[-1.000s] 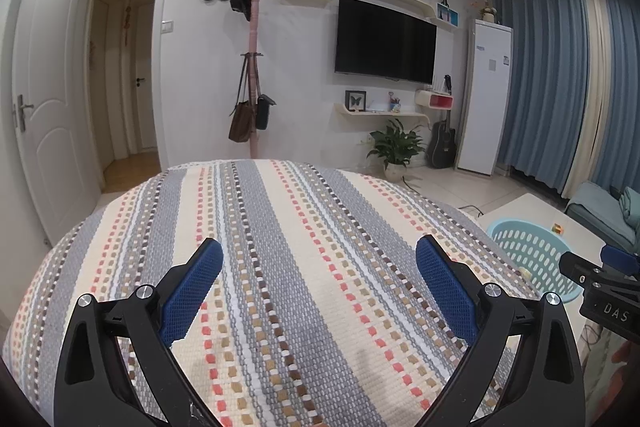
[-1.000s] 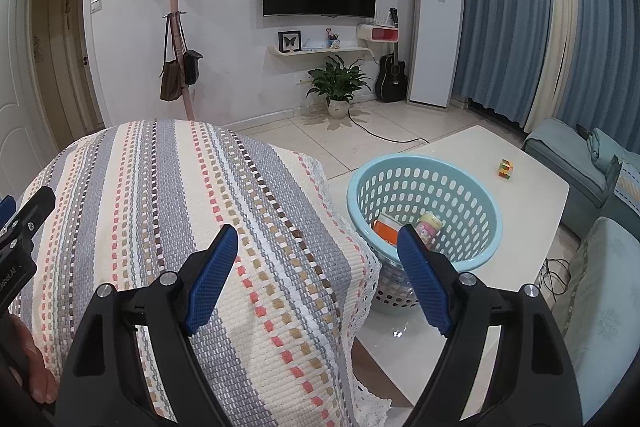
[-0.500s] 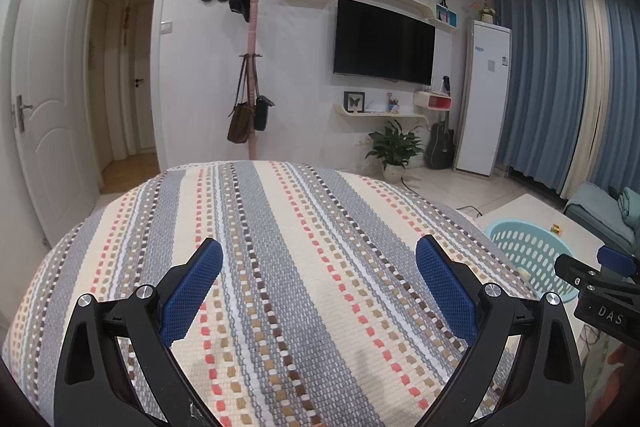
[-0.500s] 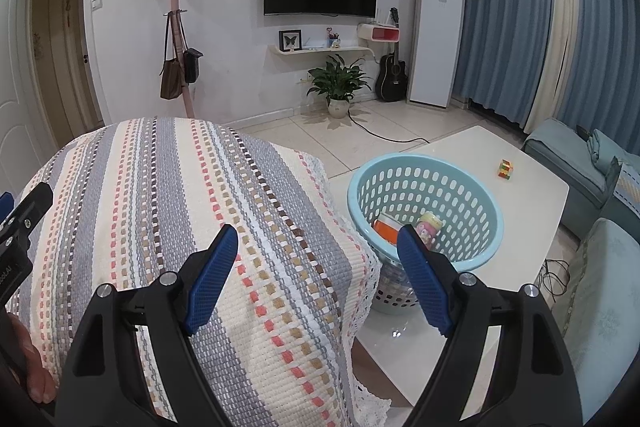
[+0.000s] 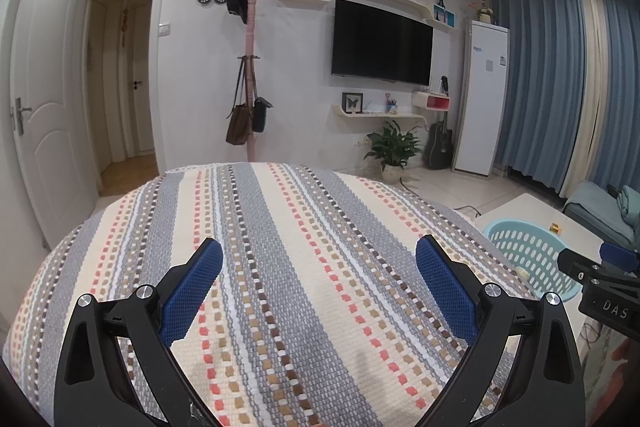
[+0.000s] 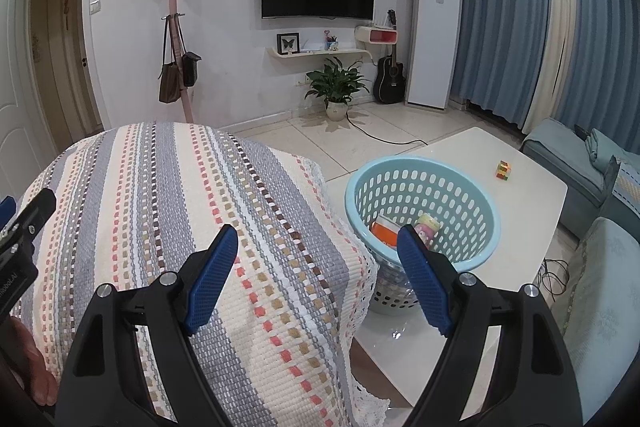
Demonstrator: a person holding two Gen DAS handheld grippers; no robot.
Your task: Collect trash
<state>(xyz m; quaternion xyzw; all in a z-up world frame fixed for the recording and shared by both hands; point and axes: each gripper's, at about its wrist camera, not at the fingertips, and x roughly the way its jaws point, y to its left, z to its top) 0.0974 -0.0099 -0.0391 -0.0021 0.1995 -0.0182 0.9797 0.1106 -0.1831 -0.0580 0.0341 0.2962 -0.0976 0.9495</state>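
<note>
A light blue perforated basket stands on a white low table, right of a table under a striped woven cloth. Inside it lie an orange packet and a pink-and-yellow cup-like item. My right gripper is open and empty above the cloth's right edge, beside the basket. My left gripper is open and empty above the striped cloth. The basket also shows at the right of the left wrist view. No loose trash shows on the cloth.
A small coloured cube sits on the white table. A sofa is at the right. A coat stand, potted plant and guitar stand by the far wall. A cable runs over the floor.
Both views shifted slightly; the grippers stay open and nothing was picked up or let go.
</note>
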